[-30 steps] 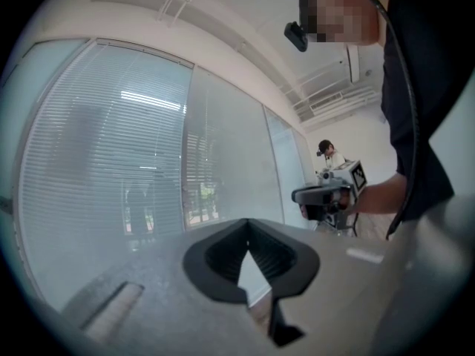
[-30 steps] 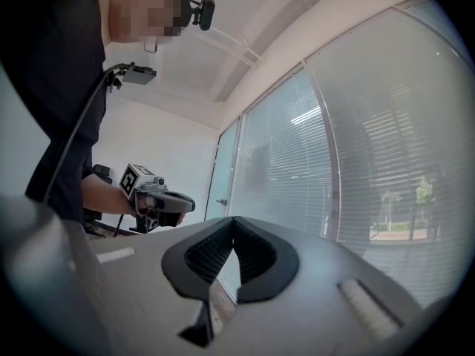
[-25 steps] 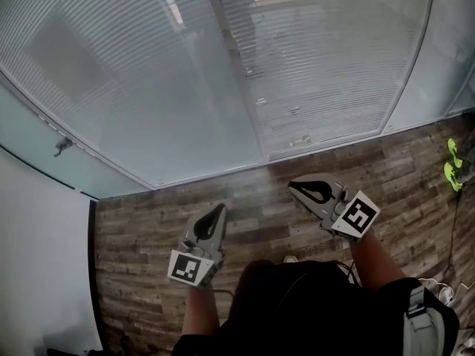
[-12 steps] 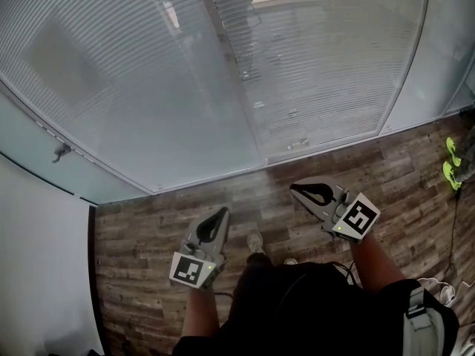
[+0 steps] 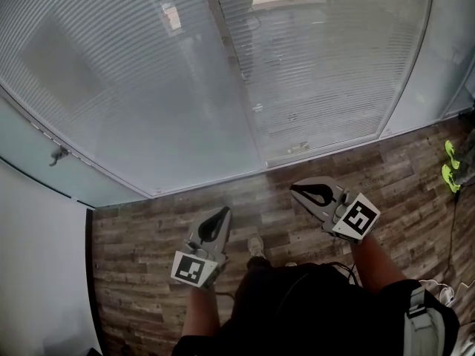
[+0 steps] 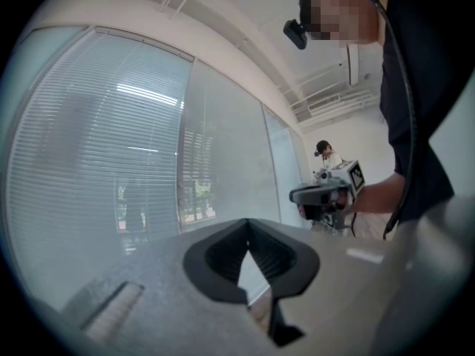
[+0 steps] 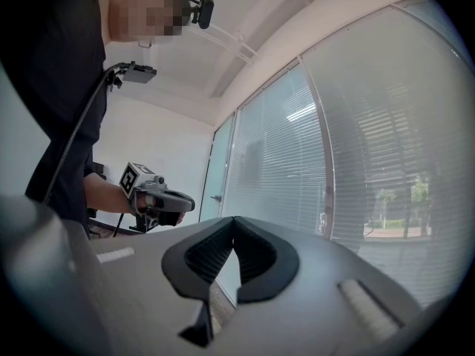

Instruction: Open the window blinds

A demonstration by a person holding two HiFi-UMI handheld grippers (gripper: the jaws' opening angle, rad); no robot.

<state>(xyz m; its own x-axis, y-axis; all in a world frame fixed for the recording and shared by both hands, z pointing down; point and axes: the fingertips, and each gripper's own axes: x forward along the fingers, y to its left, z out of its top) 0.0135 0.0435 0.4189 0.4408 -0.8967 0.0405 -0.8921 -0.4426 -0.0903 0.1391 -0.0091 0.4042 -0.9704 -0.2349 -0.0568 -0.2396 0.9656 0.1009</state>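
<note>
1. Blinds (image 5: pixel 111 73): down over the window, slats nearly shut. They cover the panes on both sides of the upright post (image 5: pixel 231 65) and reach almost to the floor (image 5: pixel 141 228) edge. A bit of outdoor green shows through the slats in the pane right of the post, top of head view.
2. L gripper (image 5: pixel 223 208): held level above the floor, pointing twd the blinds, well apart from them. Jaws closed tip to tip, nothing betw. them; its own view shows the same (image 6: pixel 247 222).
3. R gripper (image 5: pixel 291 188): also level, aimed at the blinds, not touching them. Jaws closed, tips together, empty; same in its own view (image 7: pixel 234 219).
4. The two grippers sit side by side, apart, w/ L cube (image 5: pixel 190 268) and R cube (image 5: pixel 360 216) at the person's end. Each shows in the other's view: R gripper (image 6: pixel 319 196), L gripper (image 7: pixel 167 199).
5. Shoe (image 5: pixel 254 245): toe on the floor betw. the grippers, a little behind their tips.
6. Handle (image 5: pixel 58 153): on the glass panel left of the blinds, near the floor's far-left corner; white wall (image 5: pixel 37 258) runs along the floor's left edge.
7. Green items (image 5: pixel 451 165): at the floor's right edge, poss. shoes, too small to be sure.
8. 2nd person (image 6: pixel 324 151): far back in L gripper view, beyond the R gripper.
</note>
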